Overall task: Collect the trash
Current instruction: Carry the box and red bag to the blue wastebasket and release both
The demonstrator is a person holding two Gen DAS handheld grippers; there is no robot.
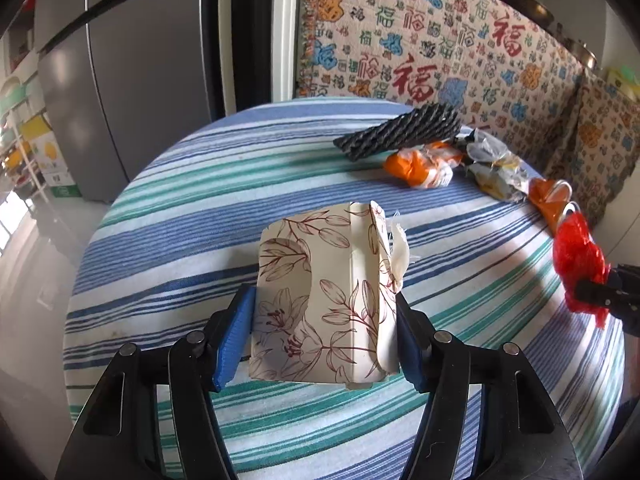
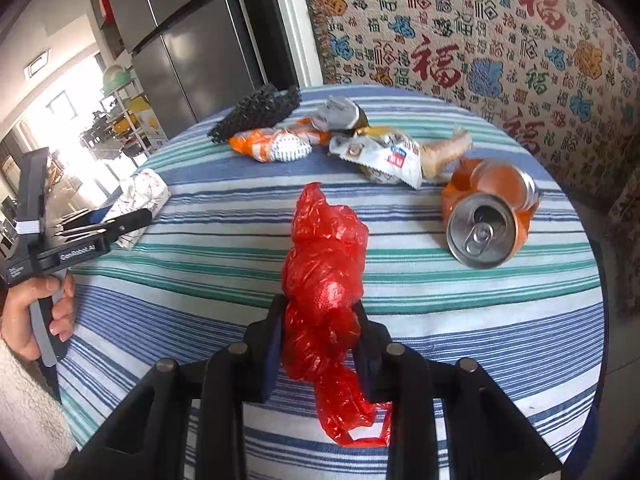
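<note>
A cream carton with a red flower print point(image 1: 320, 300) sits between the blue pads of my left gripper point(image 1: 324, 320), which is shut on it just above the striped tablecloth point(image 1: 200, 208). The same carton point(image 2: 140, 200) shows at the left of the right wrist view, in the left gripper point(image 2: 120, 216). My right gripper point(image 2: 320, 332) is shut on a crumpled red plastic bag point(image 2: 324, 264), which hangs out both ends of the jaws. In the left wrist view that red bag point(image 1: 580, 264) appears at the right edge, pinched by the right gripper point(image 1: 600, 292).
On the far side of the round table lie a black foam net point(image 2: 256, 112), an orange and white wrapper point(image 2: 276, 144), a crumpled white packet point(image 2: 384, 156) and a crushed orange can point(image 2: 488, 216). A patterned sofa cover point(image 2: 480, 40) rises behind; a grey fridge point(image 1: 140, 80) stands left.
</note>
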